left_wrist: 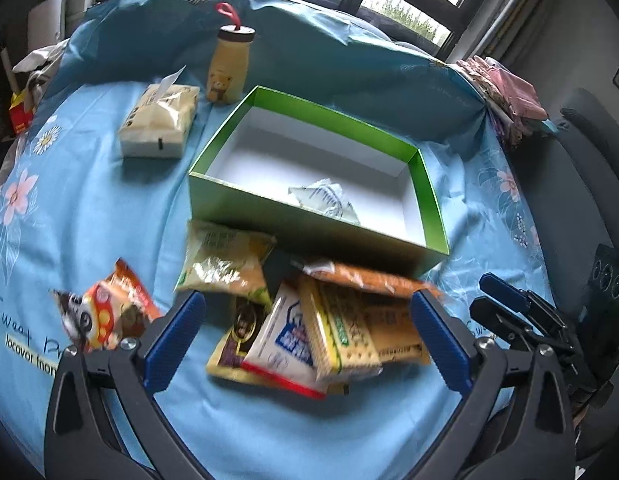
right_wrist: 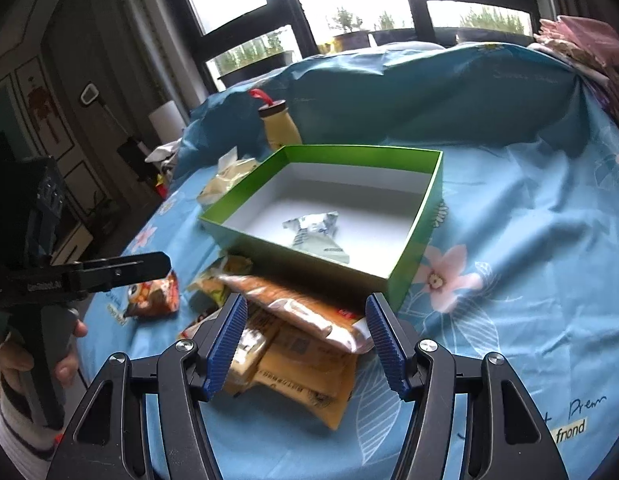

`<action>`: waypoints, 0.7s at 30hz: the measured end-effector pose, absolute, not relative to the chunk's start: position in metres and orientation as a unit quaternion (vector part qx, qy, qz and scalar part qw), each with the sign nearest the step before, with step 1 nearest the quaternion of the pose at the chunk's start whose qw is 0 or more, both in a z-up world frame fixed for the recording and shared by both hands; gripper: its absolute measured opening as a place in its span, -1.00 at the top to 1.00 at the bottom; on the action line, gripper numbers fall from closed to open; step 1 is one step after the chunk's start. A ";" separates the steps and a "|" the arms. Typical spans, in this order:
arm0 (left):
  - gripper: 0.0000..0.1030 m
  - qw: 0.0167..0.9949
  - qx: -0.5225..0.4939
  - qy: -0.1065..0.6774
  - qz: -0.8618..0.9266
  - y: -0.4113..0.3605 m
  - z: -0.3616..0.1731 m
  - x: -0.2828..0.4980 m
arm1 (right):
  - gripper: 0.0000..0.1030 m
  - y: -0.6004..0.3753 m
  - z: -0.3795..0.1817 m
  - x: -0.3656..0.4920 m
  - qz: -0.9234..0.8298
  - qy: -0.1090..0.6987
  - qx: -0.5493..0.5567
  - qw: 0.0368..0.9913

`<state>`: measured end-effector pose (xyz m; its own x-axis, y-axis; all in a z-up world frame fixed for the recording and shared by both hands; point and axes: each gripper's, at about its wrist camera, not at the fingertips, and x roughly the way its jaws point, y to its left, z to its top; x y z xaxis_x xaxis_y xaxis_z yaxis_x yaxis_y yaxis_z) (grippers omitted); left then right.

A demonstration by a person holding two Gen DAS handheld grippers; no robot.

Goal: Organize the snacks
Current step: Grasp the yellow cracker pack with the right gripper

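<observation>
A green box (left_wrist: 213,192) with a white inside stands on the blue cloth and holds one pale green packet (left_wrist: 327,200); the box (right_wrist: 417,236) and packet (right_wrist: 317,232) also show in the right wrist view. A pile of snack packets (left_wrist: 309,328) lies in front of the box, with a yellow-green bag (left_wrist: 225,260) and an orange cartoon bag (left_wrist: 109,312) to the left. My left gripper (left_wrist: 305,336) is open and empty above the pile. My right gripper (right_wrist: 305,344) is open and empty over the orange-topped packets (right_wrist: 301,312).
A tissue pack (left_wrist: 157,124) and a yellow bear bottle (left_wrist: 229,68) stand behind the box on the left. Folded pink cloth (left_wrist: 505,92) lies at the far right. The right gripper shows at the right edge (left_wrist: 521,312). The left gripper shows at the left (right_wrist: 109,272).
</observation>
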<state>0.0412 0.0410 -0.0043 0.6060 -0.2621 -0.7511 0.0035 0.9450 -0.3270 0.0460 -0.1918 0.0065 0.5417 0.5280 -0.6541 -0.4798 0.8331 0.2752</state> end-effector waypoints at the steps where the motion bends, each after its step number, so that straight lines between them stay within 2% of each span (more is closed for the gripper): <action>1: -0.99 0.884 -0.149 0.437 -0.073 0.042 -0.004 0.038 | -0.21 -0.191 0.006 0.044 0.289 0.384 0.031 0.876; 21: -0.99 0.870 -0.149 0.454 -0.123 0.033 -0.048 0.014 | -0.21 -0.146 -0.035 -0.006 0.386 0.404 -0.025 0.829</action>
<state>0.0139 0.0326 -0.0484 0.5569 -0.3496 -0.7535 0.0794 0.9254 -0.3706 -0.0055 -0.1458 -0.0354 0.3754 0.6203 -0.6887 -0.6606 0.7003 0.2707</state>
